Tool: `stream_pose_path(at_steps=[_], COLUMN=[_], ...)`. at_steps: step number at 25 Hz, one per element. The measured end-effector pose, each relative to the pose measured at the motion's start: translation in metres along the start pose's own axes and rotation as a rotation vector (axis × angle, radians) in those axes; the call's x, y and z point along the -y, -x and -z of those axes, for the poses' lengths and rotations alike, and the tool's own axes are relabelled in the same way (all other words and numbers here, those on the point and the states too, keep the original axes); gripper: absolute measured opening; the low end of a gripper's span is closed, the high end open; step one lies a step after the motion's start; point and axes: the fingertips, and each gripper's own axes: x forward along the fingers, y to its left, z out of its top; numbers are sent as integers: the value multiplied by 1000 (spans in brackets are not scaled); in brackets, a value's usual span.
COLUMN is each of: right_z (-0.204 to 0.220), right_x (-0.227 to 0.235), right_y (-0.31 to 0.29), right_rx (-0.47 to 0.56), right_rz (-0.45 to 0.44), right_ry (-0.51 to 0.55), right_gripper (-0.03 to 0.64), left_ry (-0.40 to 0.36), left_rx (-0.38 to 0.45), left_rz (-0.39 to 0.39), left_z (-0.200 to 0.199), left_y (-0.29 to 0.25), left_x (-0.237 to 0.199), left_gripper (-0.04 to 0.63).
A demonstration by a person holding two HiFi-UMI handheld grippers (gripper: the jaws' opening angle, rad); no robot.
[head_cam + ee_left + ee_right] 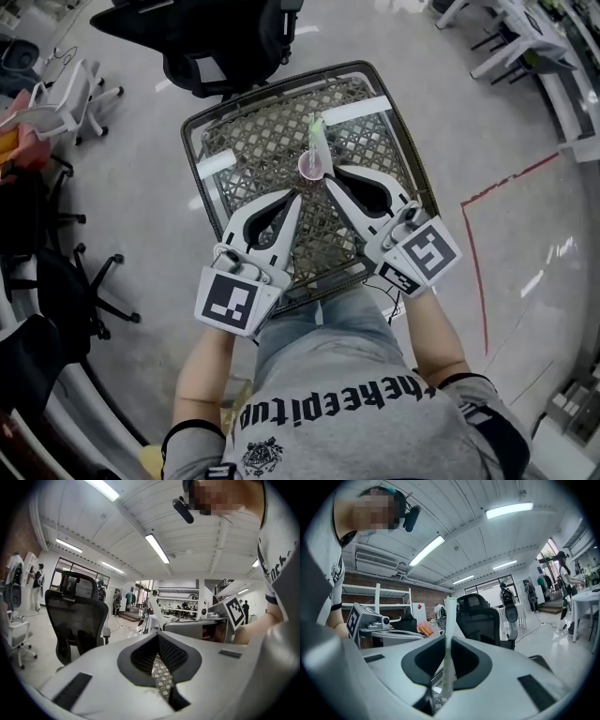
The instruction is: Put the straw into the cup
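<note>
1. Head view: two bare forearms reach forward from a grey T-shirt and angle inward, so the grippers form a V over the dark wire-lattice metal table. The left gripper has its jaws tip to tip with nothing between them, and it sits just short of the small round pink cup. The right gripper is just beside the cup. The pale green straw stands at the cup's mouth; I cannot tell whether its end is inside.
2. Left gripper view: the left gripper points almost level. Its tips are together and only lattice shows through the gap behind them. A black mesh office chair stands beyond.
3. Right gripper view: the right gripper, nearly level, is pinched on the straw, which stands upright through the tips.
</note>
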Motion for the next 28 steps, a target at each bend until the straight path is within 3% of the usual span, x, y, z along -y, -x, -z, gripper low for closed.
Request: stream_pose_path(at_steps=[14,28], right_z=[26,67], right_x=[39,62], right_y=[-29,-34], right_rx=[20,75], right_rz=[-13,70], right_ry=[-24,-14], right_gripper=[55,55], left_ry=[40,72], left_rx=[-40,-76], left_rz=[-8,47], left_z=[27,73], left_y=[-27,-31], left_x=[-15,-5], left_gripper=[23,23])
